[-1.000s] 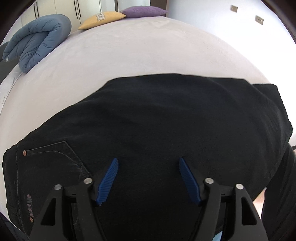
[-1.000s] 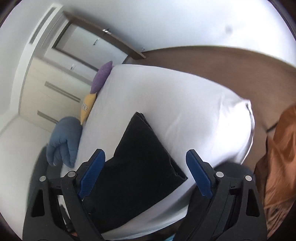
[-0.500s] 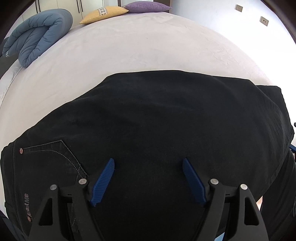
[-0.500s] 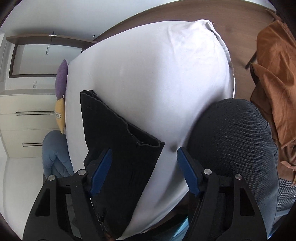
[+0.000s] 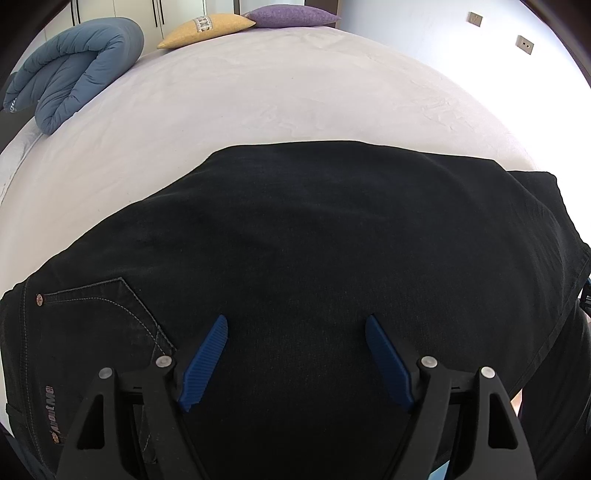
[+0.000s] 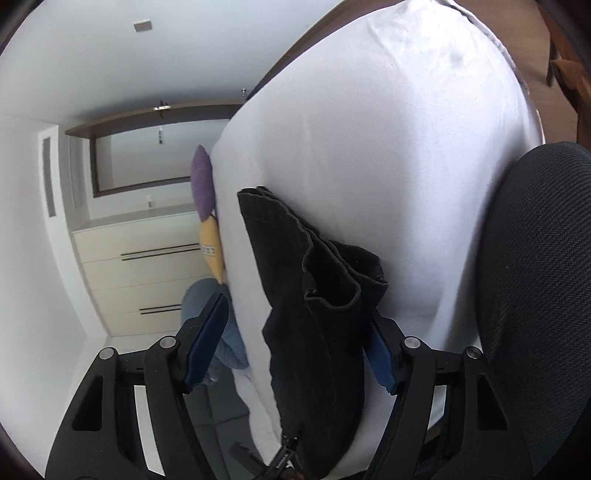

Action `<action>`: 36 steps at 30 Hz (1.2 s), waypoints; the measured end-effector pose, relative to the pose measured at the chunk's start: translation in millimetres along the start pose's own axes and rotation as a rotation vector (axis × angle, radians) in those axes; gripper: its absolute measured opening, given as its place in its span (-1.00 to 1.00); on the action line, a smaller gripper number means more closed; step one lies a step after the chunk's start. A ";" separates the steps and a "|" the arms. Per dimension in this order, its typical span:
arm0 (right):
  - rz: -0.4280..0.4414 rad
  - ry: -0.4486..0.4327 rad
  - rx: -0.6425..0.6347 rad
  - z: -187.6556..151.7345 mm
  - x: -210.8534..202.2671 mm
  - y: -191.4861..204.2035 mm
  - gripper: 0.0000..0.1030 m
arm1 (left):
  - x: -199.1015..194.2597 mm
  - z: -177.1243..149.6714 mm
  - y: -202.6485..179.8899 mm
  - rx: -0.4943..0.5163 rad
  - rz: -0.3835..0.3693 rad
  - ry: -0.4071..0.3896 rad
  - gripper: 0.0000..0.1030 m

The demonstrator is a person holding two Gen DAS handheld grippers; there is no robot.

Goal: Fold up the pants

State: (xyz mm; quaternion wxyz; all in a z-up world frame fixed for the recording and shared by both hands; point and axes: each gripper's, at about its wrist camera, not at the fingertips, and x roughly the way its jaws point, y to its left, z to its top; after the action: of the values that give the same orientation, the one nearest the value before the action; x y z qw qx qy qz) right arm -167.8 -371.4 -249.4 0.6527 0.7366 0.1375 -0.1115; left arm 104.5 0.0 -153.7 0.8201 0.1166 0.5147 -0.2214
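Black pants (image 5: pixel 314 240) lie folded on the white bed (image 5: pixel 277 92), with the waist and a back pocket at the lower left. My left gripper (image 5: pixel 295 354) is open and hovers just above the cloth near its front edge. In the right wrist view the pants (image 6: pixel 314 295) show edge-on, with the leg hems lifted and curled. My right gripper (image 6: pixel 291 332) is open, and the hem end sits between its blue fingers (image 6: pixel 207 343). I cannot tell whether they touch the cloth.
A rolled blue duvet (image 5: pixel 74 74), a yellow pillow (image 5: pixel 207 27) and a purple pillow (image 5: pixel 291 16) lie at the bed's far end. A dark leg (image 6: pixel 535 295) fills the right of the right wrist view. Cream drawers (image 6: pixel 140 273) stand by the wall.
My right gripper has swung round and moved in to the pants' hem end, which now sits between its fingers and looks lifted. My left gripper has barely moved.
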 end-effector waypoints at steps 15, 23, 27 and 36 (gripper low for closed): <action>0.034 -0.066 0.005 2.4 25.5 -2.6 -0.75 | 0.4 -2.2 1.1 -0.006 -0.002 0.000 0.54; -0.145 -0.103 -0.196 -6.8 47.2 49.7 -0.79 | -1.0 -1.8 12.0 -0.041 -0.033 -0.006 0.54; -0.221 -0.102 -0.398 -30.8 64.5 106.8 -0.80 | -1.9 -4.2 22.2 -0.068 -0.067 -0.020 0.54; -0.368 0.238 -1.262 -257.1 203.5 194.7 -0.80 | -15.9 -15.3 75.1 -0.309 -0.284 -0.092 0.60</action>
State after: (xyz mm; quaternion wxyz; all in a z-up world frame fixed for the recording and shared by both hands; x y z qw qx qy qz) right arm 86.9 -126.1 -106.5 0.9092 0.1853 0.3709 -0.0374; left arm 122.8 76.0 -148.9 0.8114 -0.0943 0.5157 -0.2583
